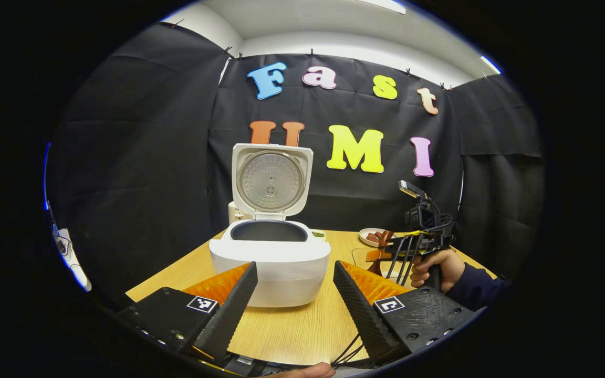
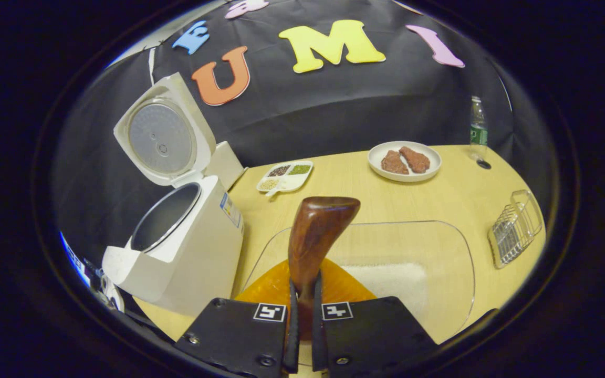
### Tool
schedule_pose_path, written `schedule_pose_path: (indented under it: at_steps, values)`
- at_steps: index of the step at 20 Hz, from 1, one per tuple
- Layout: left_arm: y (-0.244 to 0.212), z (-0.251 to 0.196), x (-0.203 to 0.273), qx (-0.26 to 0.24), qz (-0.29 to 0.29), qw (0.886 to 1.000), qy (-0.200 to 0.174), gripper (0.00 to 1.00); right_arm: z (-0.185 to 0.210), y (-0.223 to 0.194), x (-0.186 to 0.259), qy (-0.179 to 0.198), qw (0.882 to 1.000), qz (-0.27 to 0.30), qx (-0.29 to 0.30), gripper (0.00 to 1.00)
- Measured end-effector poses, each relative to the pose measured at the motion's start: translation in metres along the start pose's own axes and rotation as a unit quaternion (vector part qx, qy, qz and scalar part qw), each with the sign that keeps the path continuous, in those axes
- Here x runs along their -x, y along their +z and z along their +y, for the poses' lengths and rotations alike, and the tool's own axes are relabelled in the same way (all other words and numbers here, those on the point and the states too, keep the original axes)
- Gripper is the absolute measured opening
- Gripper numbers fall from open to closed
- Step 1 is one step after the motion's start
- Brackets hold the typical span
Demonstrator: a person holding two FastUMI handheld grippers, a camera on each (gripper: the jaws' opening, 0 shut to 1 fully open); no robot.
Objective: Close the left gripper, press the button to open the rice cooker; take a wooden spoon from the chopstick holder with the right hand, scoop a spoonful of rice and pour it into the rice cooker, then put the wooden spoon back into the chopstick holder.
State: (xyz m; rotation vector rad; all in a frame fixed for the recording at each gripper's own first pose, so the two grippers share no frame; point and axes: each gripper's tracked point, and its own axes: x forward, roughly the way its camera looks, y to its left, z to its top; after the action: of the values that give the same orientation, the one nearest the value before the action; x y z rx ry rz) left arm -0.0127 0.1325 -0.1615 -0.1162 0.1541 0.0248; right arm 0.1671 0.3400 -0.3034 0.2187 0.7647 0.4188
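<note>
The white rice cooker stands on the wooden table with its lid swung up and the grey inner pot showing. My left gripper is open just in front of the cooker, holding nothing. My right gripper is shut on the handle of the dark wooden spoon, whose bowl points forward over a clear glass dish of white rice. I cannot tell whether the spoon carries rice. In the left gripper view the right gripper hangs to the cooker's right, held by a hand.
A wire holder lies at the table's right edge. A white plate of meat, a small divided tray of grains and a bottle stand toward the back. The cooker sits close left of the glass dish.
</note>
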Motion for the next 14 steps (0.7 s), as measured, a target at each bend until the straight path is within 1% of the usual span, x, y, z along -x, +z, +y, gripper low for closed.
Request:
schedule_pose_path:
  at_steps: [2,4,7,10,14]
  values:
    - [-0.003,0.000,-0.002,0.001,0.005,1.000,0.000,0.93,-0.003,0.000,-0.005,0.032,0.998,0.021,-0.052,0.12]
    - [-0.004,0.002,-0.001,-0.003,0.008,1.000,0.002,0.93,-0.012,0.004,-0.005,0.052,0.993,0.032,-0.099,0.12]
    - [0.000,0.001,0.000,-0.006,0.006,1.000,0.003,0.93,-0.020,0.022,0.001,0.088,0.985,0.018,-0.150,0.11]
    - [0.002,-0.003,0.000,-0.008,0.005,1.000,0.002,0.93,-0.028,0.035,0.013,0.121,0.972,0.008,-0.202,0.12]
    - [0.001,-0.008,0.000,-0.015,0.011,1.000,0.003,0.93,-0.057,0.053,0.027,0.133,0.956,-0.030,-0.258,0.11]
